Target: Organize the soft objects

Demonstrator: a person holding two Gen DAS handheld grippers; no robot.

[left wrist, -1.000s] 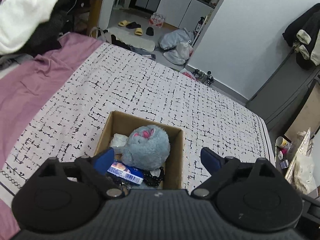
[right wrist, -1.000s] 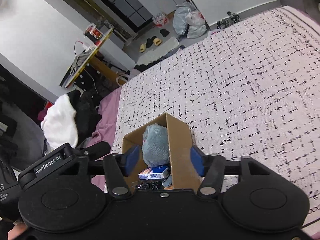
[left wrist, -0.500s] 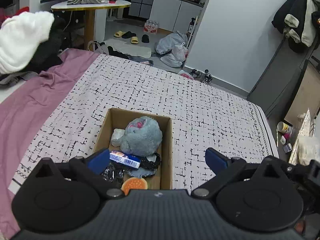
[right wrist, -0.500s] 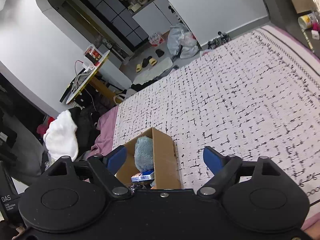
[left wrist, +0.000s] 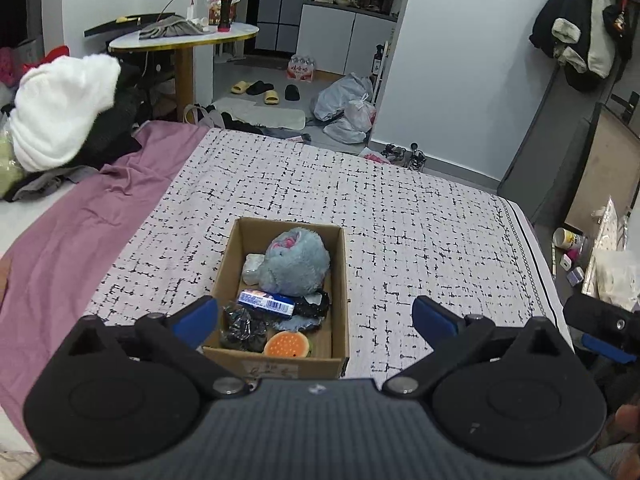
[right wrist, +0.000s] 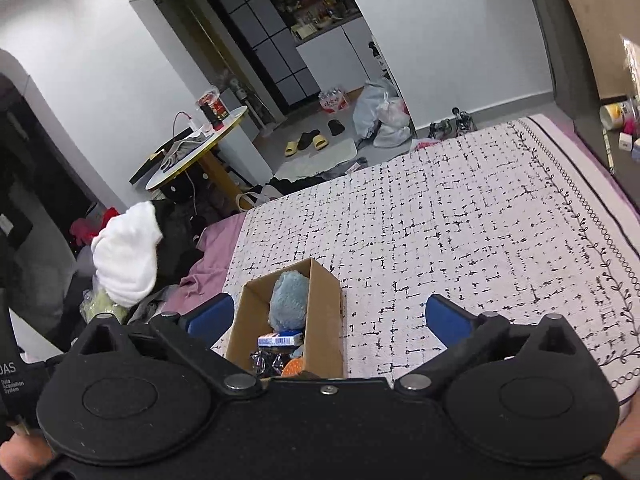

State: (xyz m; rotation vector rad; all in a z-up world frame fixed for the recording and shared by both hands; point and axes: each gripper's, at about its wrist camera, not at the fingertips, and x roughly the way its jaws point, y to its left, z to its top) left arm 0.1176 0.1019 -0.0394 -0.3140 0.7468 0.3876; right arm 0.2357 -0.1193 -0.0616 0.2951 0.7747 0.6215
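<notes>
A brown cardboard box [left wrist: 276,366] stands on the white black-flecked bedspread [left wrist: 400,216]. Inside lie a grey-blue plush toy [left wrist: 296,264], a blue packet [left wrist: 266,301], a crumpled black item [left wrist: 242,328] and an orange round piece [left wrist: 287,345]. My left gripper [left wrist: 316,312] hovers open above the box's near end, its blue pads touching nothing. In the right wrist view the box [right wrist: 324,320] and plush [right wrist: 288,300] sit low between my right gripper's [right wrist: 330,314] fingers; its jaws are opening, well above the box, gripping nothing.
A purple sheet [left wrist: 80,240] covers the bed's left side, with a white fluffy garment [left wrist: 60,112] on dark clothes beyond it. A round table [left wrist: 184,38] stands behind. The bed's right edge [left wrist: 536,248] drops to floor clutter [left wrist: 568,240].
Both grippers have drawn back and up from the box, which now looks smaller. The right jaws, earlier close around the box's right wall, have spread wide; the left jaws widened slightly.
</notes>
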